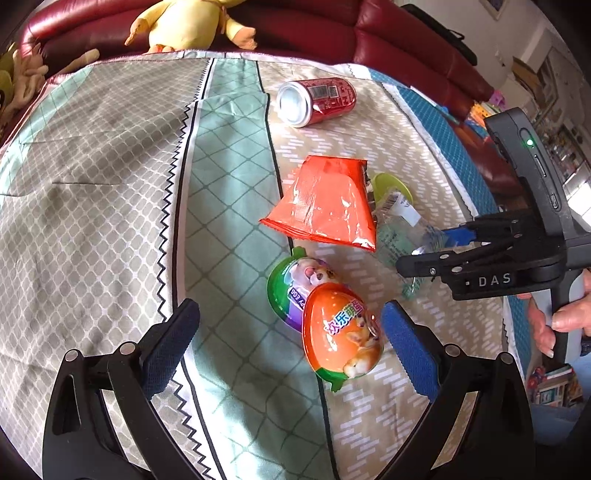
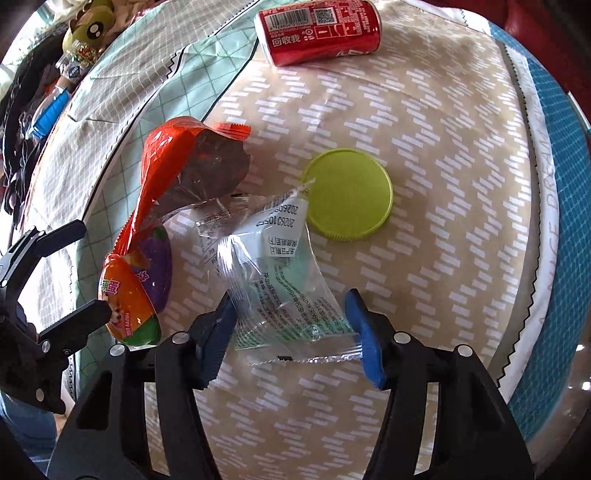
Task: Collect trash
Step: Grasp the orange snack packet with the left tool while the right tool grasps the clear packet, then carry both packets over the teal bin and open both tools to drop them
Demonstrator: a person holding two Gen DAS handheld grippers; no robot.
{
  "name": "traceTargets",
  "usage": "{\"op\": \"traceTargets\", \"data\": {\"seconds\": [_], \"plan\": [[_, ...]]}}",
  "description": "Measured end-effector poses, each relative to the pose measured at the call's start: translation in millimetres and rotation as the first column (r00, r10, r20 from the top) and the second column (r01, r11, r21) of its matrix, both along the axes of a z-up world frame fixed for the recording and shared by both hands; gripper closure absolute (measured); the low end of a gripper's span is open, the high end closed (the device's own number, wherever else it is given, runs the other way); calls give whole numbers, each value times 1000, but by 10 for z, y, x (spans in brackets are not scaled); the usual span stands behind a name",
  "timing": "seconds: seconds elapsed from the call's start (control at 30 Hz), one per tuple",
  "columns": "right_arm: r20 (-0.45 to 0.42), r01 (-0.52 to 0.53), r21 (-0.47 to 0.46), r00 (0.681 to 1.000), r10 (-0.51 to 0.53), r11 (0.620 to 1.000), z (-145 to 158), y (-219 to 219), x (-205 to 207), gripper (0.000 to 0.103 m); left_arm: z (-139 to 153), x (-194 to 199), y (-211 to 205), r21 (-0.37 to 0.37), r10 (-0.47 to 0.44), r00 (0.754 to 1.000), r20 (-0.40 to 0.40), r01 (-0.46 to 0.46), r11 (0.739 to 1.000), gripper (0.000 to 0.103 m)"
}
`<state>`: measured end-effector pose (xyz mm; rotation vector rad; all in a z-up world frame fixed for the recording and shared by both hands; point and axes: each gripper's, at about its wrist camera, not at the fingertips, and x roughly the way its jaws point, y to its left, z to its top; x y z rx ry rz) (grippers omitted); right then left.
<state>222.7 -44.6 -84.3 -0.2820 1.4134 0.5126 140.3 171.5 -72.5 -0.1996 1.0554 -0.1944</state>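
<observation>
Trash lies on a patterned cloth. A red can [image 1: 317, 100] [image 2: 319, 29] lies on its side at the far end. An orange wrapper [image 1: 325, 205] [image 2: 177, 177], a lime lid [image 1: 393, 188] [image 2: 349, 194] and a clear plastic wrapper [image 1: 400, 236] [image 2: 284, 280] sit mid-table. Two stacked toy egg packages, orange [image 1: 341, 332] [image 2: 125, 295] over green-purple [image 1: 288, 291], lie near me. My left gripper [image 1: 290, 343] is open, its jaws on either side of the orange egg. My right gripper [image 2: 291, 332] [image 1: 424, 251] is open, its blue pads around the clear wrapper.
A dark red sofa [image 1: 406, 40] with a yellow plush duck [image 1: 188, 24] runs behind the table. Toys and clutter [image 2: 74, 48] lie past the cloth's left edge. A blue cloth border [image 2: 565, 206] marks the right edge.
</observation>
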Motion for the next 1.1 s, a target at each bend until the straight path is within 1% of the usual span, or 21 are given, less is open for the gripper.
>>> {"op": "traceTargets", "data": {"seconds": [0.1,0.13,0.27,0.4,0.43,0.47,0.53,0.6,0.63,0.67,0.77,0.9,1.03,1.1], "plan": [[14,21,2,1000,-21,1000,87,-124,-7,52,29,132,-65,6,-24,1000,6,24,1000,4],[17,30,8,999,-30,1000,123,-230,-18,54,43,188,-97,13,-36,999,10,36,999,4],[30,86,26,996,-87,996,271,-492,-4,56,48,467,-262,45,-89,996,8,88,995,4],[43,135,40,990,-136,990,336,-747,-53,57,-14,709,-402,91,-111,994,4,110,990,4],[46,151,50,987,-154,987,348,-816,-59,57,-19,741,-421,100,-117,993,13,115,988,7],[51,166,57,984,-169,985,358,-867,-69,57,-30,767,-456,115,-128,992,15,125,985,21],[61,204,67,976,-208,977,369,-946,-68,57,-84,810,-510,135,-144,989,-17,145,980,43],[79,240,77,966,-246,968,376,-1031,-88,57,-84,788,-539,161,-147,989,-4,146,976,48],[86,252,85,962,-259,964,382,-1066,-95,57,-78,774,-546,163,-145,989,-2,143,976,55],[89,266,99,957,-275,959,388,-1107,-110,57,-66,757,-543,159,-135,991,0,133,978,60],[105,298,133,944,-312,945,428,-1230,-170,57,6,686,-543,154,-97,995,14,93,984,61],[120,336,191,925,-362,922,466,-1386,-247,57,198,553,-679,126,-100,994,53,92,988,60],[87,406,243,895,-437,881,425,-1734,-352,57,346,470,-1006,91,-149,986,71,142,986,60],[92,432,254,880,-466,866,426,-1901,-407,57,394,441,-1230,90,-183,980,80,176,980,60]]}}
